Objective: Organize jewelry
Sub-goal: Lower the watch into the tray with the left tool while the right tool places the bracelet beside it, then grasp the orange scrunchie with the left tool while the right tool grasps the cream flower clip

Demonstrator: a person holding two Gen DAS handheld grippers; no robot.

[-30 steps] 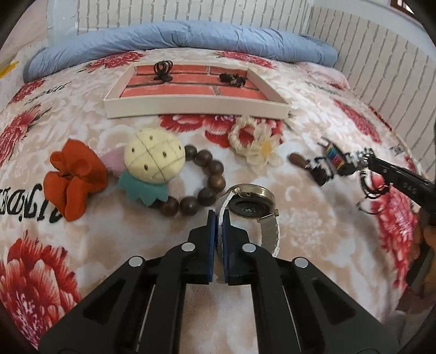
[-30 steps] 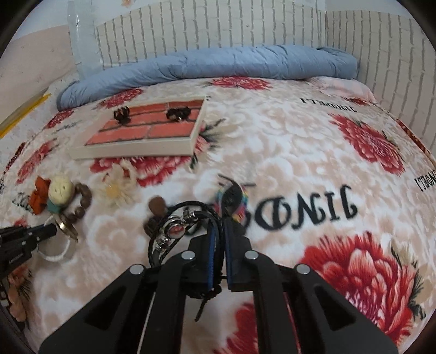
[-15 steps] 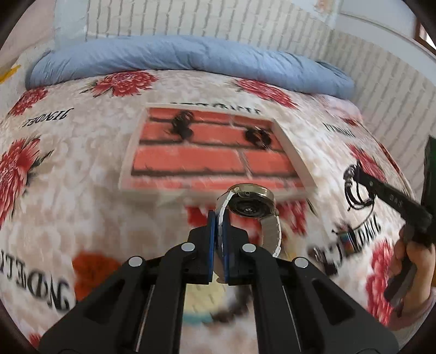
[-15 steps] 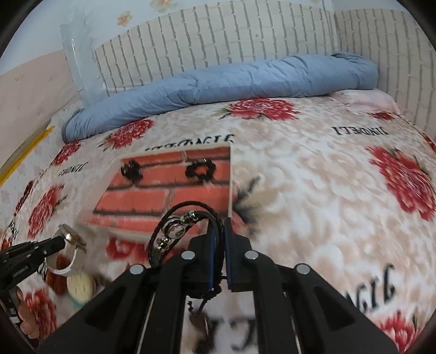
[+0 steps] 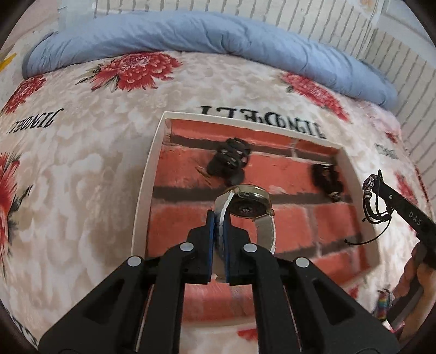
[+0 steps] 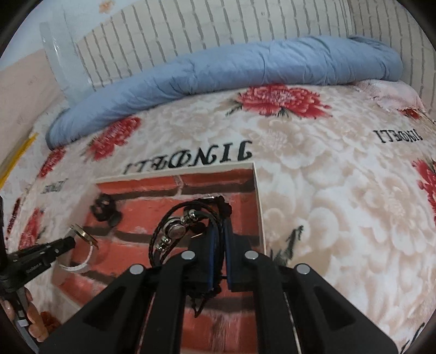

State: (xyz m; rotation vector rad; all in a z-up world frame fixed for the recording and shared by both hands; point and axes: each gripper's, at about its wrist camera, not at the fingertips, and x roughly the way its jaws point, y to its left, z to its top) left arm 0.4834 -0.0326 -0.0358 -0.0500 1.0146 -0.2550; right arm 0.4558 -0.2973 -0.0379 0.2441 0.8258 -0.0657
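Reading "DAS" — right gripper (image 5: 377, 181); blanket (image 6: 327, 190) "JINDELI".

A plush cream bedspread with red flowers and black lettering (image 6: 340, 190) covers the bed. A rolled blue quilt (image 6: 231, 70) lies along its far edge, against a white brick-patterned wall (image 6: 218, 24).

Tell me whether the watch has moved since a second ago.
Yes. The left gripper, shut on the watch, has carried it forward off the blanket: it now hangs over the brick-patterned tray, near the two black pieces already inside.
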